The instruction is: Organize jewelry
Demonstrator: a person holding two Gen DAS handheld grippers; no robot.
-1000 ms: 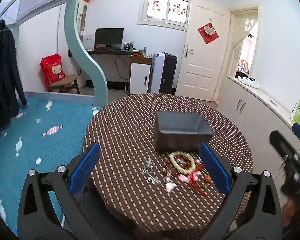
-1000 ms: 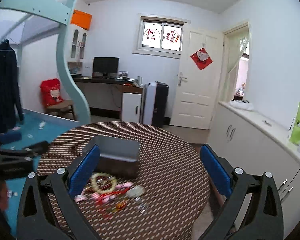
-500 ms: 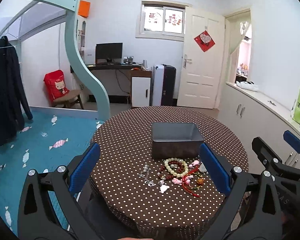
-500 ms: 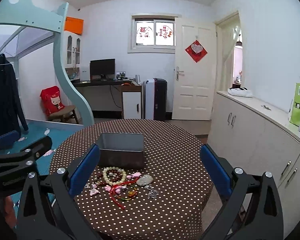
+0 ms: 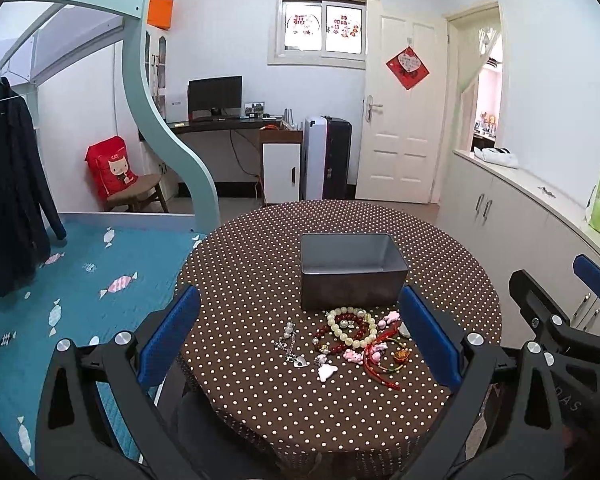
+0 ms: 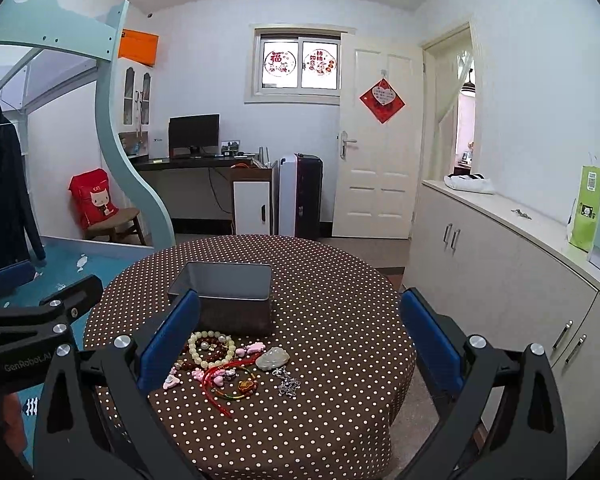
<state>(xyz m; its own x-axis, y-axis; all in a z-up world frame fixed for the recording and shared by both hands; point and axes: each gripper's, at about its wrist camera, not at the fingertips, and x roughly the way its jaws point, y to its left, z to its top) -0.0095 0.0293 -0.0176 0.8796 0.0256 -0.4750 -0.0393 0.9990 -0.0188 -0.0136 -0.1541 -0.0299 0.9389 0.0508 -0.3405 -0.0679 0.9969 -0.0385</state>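
So round surface [image 5: 260,280] with dotted brown cloth, grey metal tin [image 5: 352,270] on it past centre, looks empty. Jewelry pile [image 5: 352,340] lies just on the near side of the tin: pale bead bracelet [image 5: 350,330] around a dark red bead strand, red cord bracelet [image 5: 380,360] to the right, silver chain [image 5: 292,344] on the left, small pink charms scattered. Left hand-held gripper [image 5: 300,344] has fingers spread wide, holding nothing, above near edge. Right hand-held gripper [image 6: 300,344] same, wide apart, empty. Nothing in tin yet, so task looks barely begun. Best bet: drop onto one piece, pale bracelet is easiest, pinch the bead ring across its rim, lift clear of tangled cords, release over the tin
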